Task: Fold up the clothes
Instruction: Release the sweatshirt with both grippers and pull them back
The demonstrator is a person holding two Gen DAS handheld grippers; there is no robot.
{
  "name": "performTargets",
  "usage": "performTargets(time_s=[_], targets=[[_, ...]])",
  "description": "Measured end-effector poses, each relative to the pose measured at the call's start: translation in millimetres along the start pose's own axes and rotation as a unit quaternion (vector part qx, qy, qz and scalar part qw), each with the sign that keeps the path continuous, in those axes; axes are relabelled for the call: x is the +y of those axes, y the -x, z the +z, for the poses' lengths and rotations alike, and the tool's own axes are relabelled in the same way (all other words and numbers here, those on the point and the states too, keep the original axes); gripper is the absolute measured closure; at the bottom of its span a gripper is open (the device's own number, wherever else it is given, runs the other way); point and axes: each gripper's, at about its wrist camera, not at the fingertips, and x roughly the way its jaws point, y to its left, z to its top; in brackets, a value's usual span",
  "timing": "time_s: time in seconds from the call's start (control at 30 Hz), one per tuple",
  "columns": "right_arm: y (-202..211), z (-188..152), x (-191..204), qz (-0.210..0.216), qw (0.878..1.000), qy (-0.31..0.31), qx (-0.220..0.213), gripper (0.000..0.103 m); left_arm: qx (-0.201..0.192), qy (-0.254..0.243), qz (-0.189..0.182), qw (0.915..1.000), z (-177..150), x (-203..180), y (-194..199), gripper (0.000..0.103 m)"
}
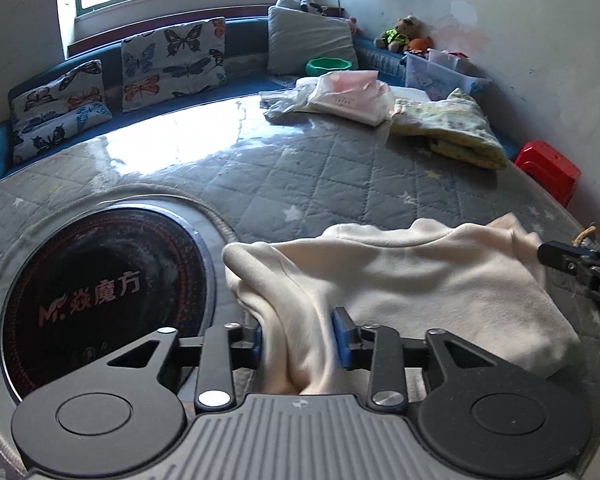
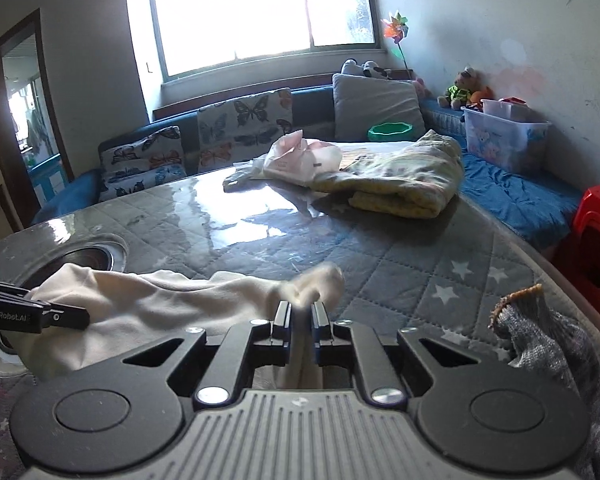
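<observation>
Cream garment [image 1: 404,276] lies on the quilted grey table cover [image 1: 284,184], at 3 o'clock of the round black hob [image 1: 104,292]. Left gripper [image 1: 300,340]: jaws parted, a bunched fold between them, the blue pads seemingly loose on it. Right gripper [image 2: 301,320]: clenched on the garment's other edge. Folded yellow blanket [image 2: 404,184] lies well apart at 1 o'clock.
</observation>
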Motion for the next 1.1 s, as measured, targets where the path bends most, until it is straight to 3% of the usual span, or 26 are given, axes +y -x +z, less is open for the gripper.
performTargets(time_s=[0.17, 0.5, 0.63, 0.7, 1.1], targets=[[0, 1, 1, -0.002, 1.0, 0.0, 0.001, 0.09, 0.003, 0.007, 0.007, 0.9999, -3, 5, -1, 0.056], [-3, -4, 22, 0.013, 1.0, 0.024, 0.007, 0.051, -0.008, 0.012, 0.024, 0.9996, -6, 8, 6, 0.04], [-5, -8, 34, 0.026, 0.999, 0.044, 0.014, 0.044, -0.017, 0.009, 0.031, 0.9993, -7, 7, 10, 0.035], [-5, -11, 42, 0.035, 0.998, 0.057, 0.016, 0.035, -0.019, 0.009, 0.033, 0.9992, -7, 7, 12, 0.032], [-12, -27, 83, 0.05, 0.989, 0.134, 0.038, 0.023, -0.028, 0.013, 0.05, 0.9983, -14, 14, 19, 0.016]])
